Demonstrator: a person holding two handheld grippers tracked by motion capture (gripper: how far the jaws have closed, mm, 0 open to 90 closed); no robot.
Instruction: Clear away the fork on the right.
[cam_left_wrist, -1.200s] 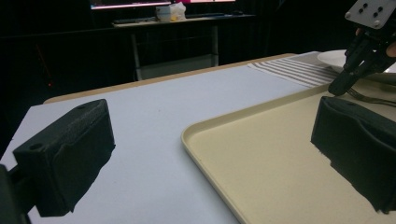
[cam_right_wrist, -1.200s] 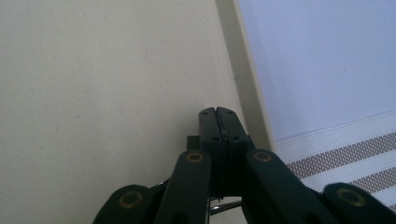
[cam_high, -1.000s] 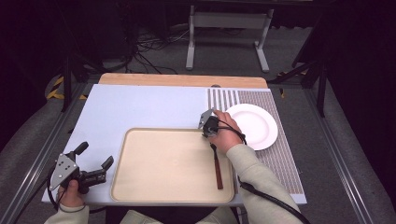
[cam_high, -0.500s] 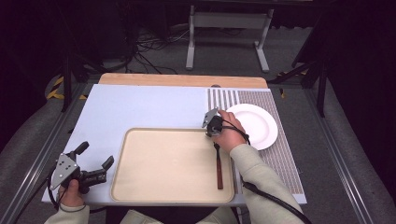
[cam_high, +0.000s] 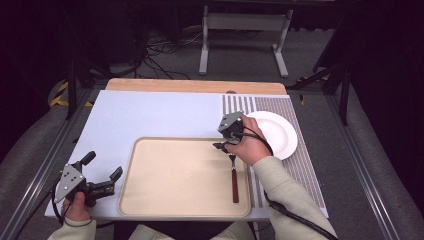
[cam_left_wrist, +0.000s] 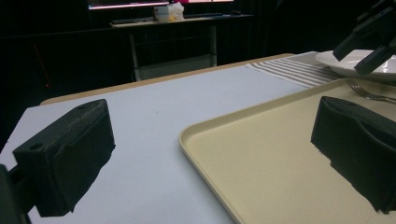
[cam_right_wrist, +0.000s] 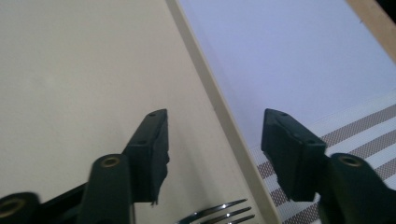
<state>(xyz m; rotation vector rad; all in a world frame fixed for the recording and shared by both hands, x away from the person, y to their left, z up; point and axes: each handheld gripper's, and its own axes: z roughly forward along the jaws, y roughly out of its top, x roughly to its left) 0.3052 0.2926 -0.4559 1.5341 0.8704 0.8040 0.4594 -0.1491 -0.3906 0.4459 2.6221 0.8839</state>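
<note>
A pale blue mat (cam_high: 150, 120) covers the table in front of you, with a strip of bare wooden tabletop (cam_high: 195, 86) showing along its far edge. To the right of the mat lies a striped placemat (cam_high: 305, 170), and a white plate (cam_high: 275, 132) sits on its far part. Beyond the table, a metal stand (cam_high: 240, 30) and loose cables (cam_high: 160, 50) sit on the dark floor. Nothing stands between your hands and the tray.

A cream tray (cam_high: 175, 177) rests on the near half of the mat. Inside it, along its right side, lies a fork (cam_high: 234, 177) with a dark red handle, prongs pointing away from you toward the tray's far right corner. The rest of the tray is bare.

Your right claw (cam_high: 222, 146) hangs over that far right corner of the tray, just beyond the fork's prongs and beside the plate. In the right gripper view its jaws are spread apart with nothing between them; the tray's rim (cam_right_wrist: 219, 112) runs through the gap and the prong tips (cam_right_wrist: 219, 212) show just below it.

Your left claw (cam_high: 102, 172) rests at the near left corner of the mat, just left of the tray. Its jaws are spread wide and hold nothing; one jaw reaches over the tray's left edge.
</note>
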